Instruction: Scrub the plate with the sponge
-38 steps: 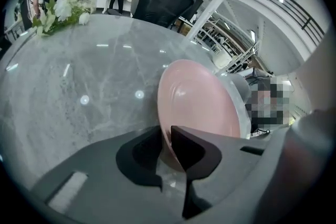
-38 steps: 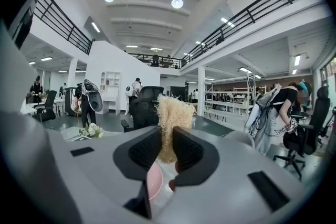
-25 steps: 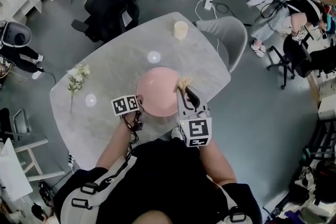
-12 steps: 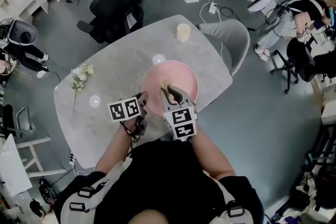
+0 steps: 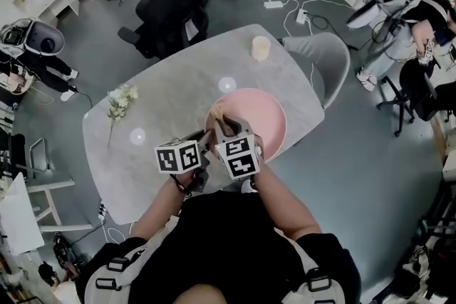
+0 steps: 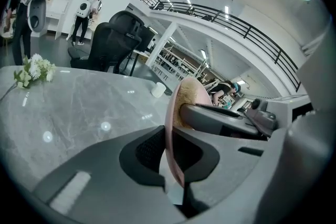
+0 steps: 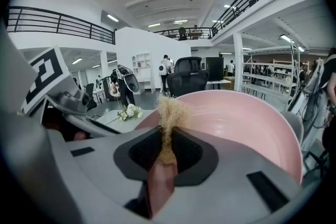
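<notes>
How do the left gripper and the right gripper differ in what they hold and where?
The left gripper is shut on the rim of the pink plate; the right gripper is shut on a tan sponge. The left gripper sits at the plate's edge; the right gripper reaches over its inner face. Both are shut and work on one plate.

Counter (image 5: pixel 164 167): grey marble, mid-frame.
Plate (image 5: pixel 263 121): pink, right of centre, at the counter's edge.
Sponge (image 5: pixel 219 112): tan tuft on the plate's left side, at the tip of the right hand-held gripper (image 5: pixel 225 124).
Left hand-held gripper (image 5: pixel 204 142): at the plate's left rim.
Flowers (image 5: pixel 120 100): counter's left.
Cup (image 5: pixel 261 48): counter's upper corner.
</notes>
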{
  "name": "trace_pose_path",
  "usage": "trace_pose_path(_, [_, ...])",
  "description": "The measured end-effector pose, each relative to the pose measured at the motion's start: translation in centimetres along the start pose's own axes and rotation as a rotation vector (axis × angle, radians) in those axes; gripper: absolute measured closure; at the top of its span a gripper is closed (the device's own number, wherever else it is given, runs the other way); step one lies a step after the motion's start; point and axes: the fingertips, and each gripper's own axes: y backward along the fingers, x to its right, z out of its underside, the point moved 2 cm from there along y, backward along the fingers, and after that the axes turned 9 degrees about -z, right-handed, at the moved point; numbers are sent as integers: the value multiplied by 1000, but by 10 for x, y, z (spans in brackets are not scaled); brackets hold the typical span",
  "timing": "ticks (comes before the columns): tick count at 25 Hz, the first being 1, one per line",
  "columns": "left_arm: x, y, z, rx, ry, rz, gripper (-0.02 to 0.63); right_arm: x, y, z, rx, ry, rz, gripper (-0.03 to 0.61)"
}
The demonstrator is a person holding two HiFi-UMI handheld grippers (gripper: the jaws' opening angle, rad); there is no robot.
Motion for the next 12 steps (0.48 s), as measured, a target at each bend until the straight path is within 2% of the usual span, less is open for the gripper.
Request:
trace_pose_path(6, [3, 3, -6, 15, -67, 10, 586, 17, 2, -9, 3, -27, 41, 515])
trace_pose_path(12, [8, 7, -16, 49, -125, 35, 583, 67, 24, -17, 34, -100, 158, 515])
